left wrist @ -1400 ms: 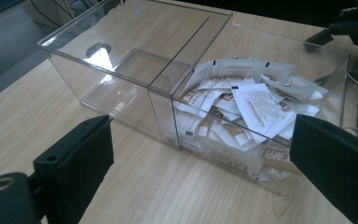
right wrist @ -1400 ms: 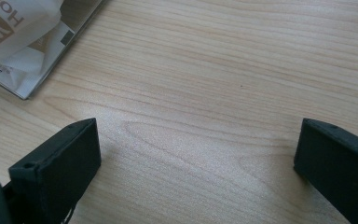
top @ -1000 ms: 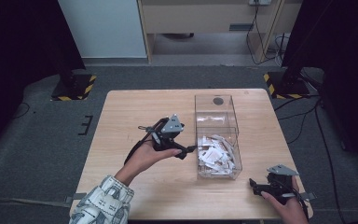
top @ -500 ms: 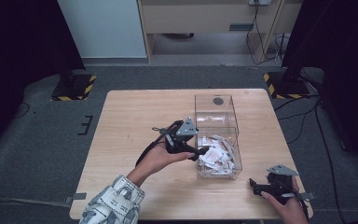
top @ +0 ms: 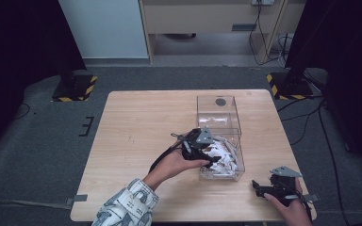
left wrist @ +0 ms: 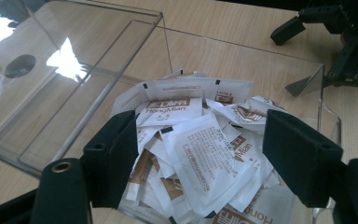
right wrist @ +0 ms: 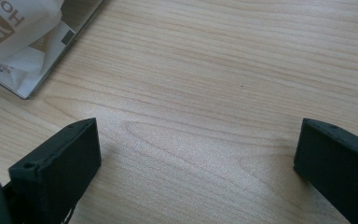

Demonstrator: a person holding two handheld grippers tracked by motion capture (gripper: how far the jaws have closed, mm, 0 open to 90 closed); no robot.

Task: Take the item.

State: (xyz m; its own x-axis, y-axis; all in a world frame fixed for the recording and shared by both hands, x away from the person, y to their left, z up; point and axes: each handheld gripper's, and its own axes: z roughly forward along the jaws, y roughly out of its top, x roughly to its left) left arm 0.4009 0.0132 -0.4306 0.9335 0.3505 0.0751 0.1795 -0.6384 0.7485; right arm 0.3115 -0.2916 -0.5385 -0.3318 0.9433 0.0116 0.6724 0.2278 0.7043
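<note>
A clear plastic box stands on the wooden table, its near half heaped with white and brown sachets. My left gripper reaches over the box's left wall, open, its jaws spread just above the sachets with nothing held. In the left gripper view the clear box wall runs off to the left. My right gripper rests open near the table's front right corner, over bare wood. A corner of the box with sachets lies at the upper left of the right gripper view.
The far half of the box holds a dark round mark on its bottom. Black stands with yellow striped bases flank the table on the floor. The right gripper appears beyond the box in the left gripper view.
My left gripper has moved right from the table's middle to over the box and down toward the sachets. The right gripper has stayed put.
</note>
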